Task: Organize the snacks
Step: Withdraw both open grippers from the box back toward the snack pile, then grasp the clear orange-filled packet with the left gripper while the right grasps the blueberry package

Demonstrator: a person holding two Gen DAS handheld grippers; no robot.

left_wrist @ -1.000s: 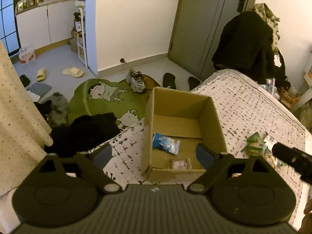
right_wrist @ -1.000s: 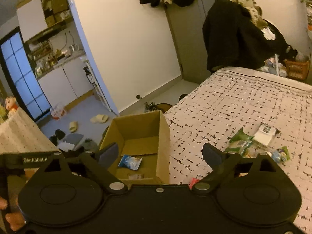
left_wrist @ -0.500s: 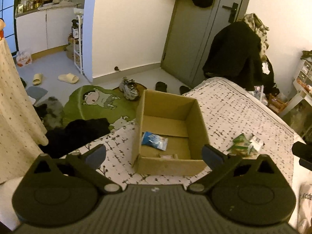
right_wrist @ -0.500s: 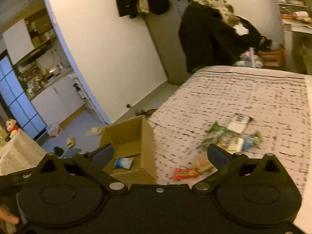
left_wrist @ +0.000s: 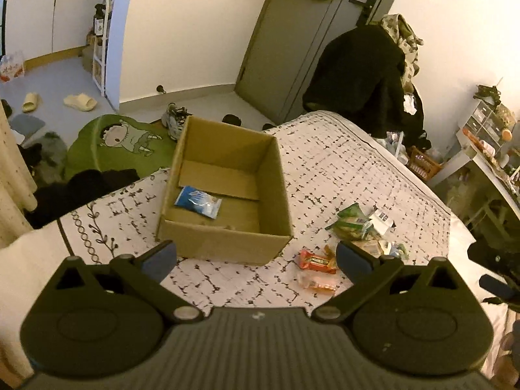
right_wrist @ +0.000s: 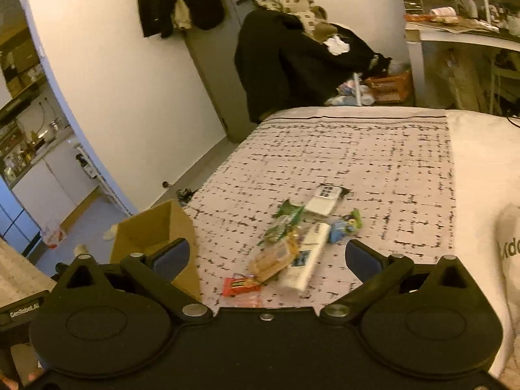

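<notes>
your left gripper (left_wrist: pixel 256 256) hangs above the patterned bedspread (left_wrist: pixel 341 169) with its fingers spread wide and nothing between them; the blue pads (left_wrist: pixel 159 255) sit apart at either side of the view. just ahead of it stands the open cardboard box (left_wrist: pixel 224 250), near the bed's edge, and on the box floor lies one blue and white snack packet (left_wrist: pixel 198 201), toward the left wall. a second small item shows against the inside of the near wall, but it is too hidden to name

to the right of the box, on the bedspread, lies a red wrapped bar (left_wrist: pixel 317 261) with a clear orange wrapper (left_wrist: pixel 317 282) just beside it. a little further off is the loose pile of snacks (left_wrist: pixel 360 227): green packets, a white one with a dark label, and more that you cannot tell apart

your right gripper (right_wrist: pixel 266 256) is also wide, empty, and looks down over that same pile. in its view the red bar (right_wrist: pixel 240 286) is nearest, a tan cracker pack (right_wrist: pixel 273 260) touches a long white packet (right_wrist: pixel 308 256), a green packet (right_wrist: pixel 286 217) and a white labelled one (right_wrist: pixel 325 198) lie beyond, and a small blue and green packet (right_wrist: pixel 344 227) sits to the right. this view is somewhat blurred. the box (right_wrist: pixel 152 230) shows at the left, partly behind the left finger. none of the snacks touches either gripper

beyond the bed, dark clothes (left_wrist: pixel 360 74) are heaped by the door (left_wrist: pixel 292 42), and a green cartoon rug (left_wrist: pixel 123 143) lies on the floor
</notes>
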